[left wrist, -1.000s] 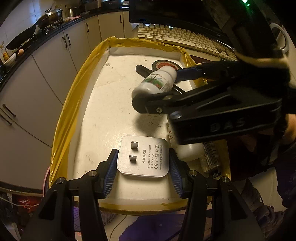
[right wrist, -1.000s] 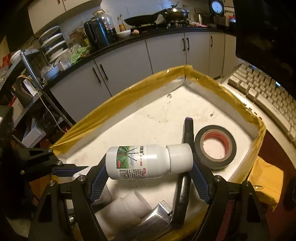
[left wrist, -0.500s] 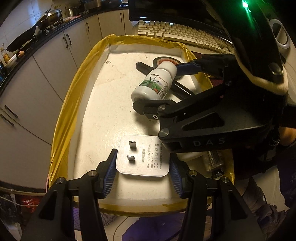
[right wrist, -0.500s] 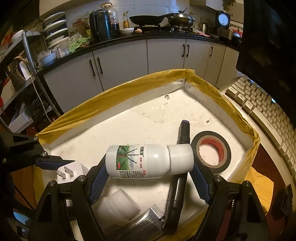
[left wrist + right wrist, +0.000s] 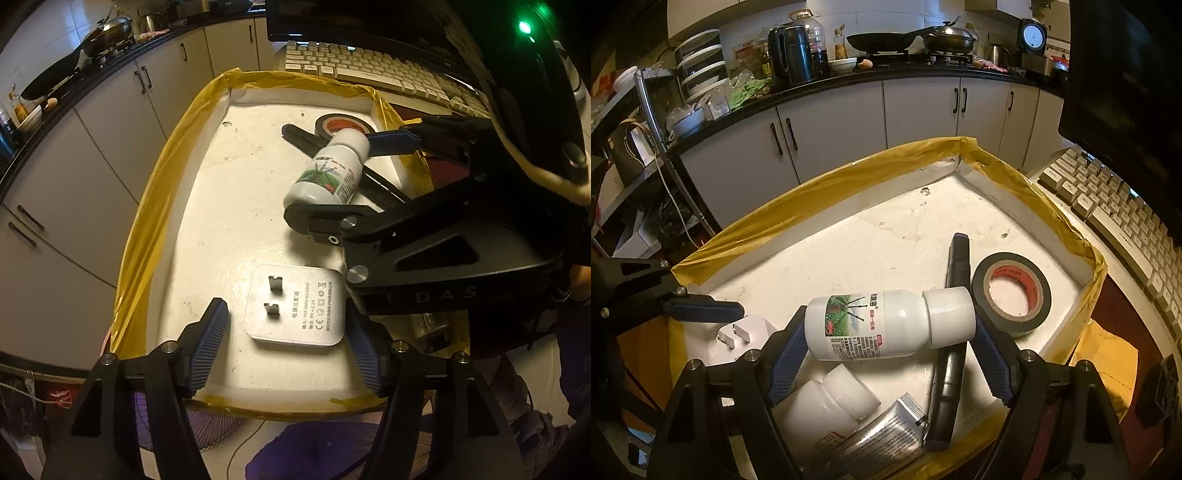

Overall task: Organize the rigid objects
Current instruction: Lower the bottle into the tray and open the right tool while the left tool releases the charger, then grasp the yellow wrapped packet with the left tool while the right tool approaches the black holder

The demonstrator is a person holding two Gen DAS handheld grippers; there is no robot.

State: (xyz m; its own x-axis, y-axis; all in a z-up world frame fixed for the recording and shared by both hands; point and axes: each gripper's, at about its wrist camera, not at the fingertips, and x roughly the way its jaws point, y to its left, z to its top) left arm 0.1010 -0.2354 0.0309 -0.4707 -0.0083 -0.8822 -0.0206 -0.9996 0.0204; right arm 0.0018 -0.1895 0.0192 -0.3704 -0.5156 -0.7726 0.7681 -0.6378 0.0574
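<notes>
A white tray with a yellow taped rim [image 5: 159,192] [image 5: 798,206] holds the objects. My right gripper [image 5: 886,343] is shut on a white labelled bottle [image 5: 882,326] [image 5: 328,173], held lying sideways just above the tray floor. My left gripper [image 5: 288,328] is open, its fingers either side of a white plug adapter [image 5: 295,306] [image 5: 746,332] that lies prongs up at the near end; neither pad touches it. A black tape roll [image 5: 1012,291] [image 5: 343,123] and a long black pen-like tool [image 5: 955,332] lie beside the bottle.
A second white bottle [image 5: 827,402] and a silver tube [image 5: 882,439] lie under my right gripper. A keyboard [image 5: 373,68] [image 5: 1115,210] and a dark monitor [image 5: 1123,74] border the tray's far side. Kitchen cabinets [image 5: 849,122] stand beyond.
My left gripper has opened and the adapter now lies free between its fingers. My right gripper has carried the bottle lower and farther into the tray, tilting it slightly.
</notes>
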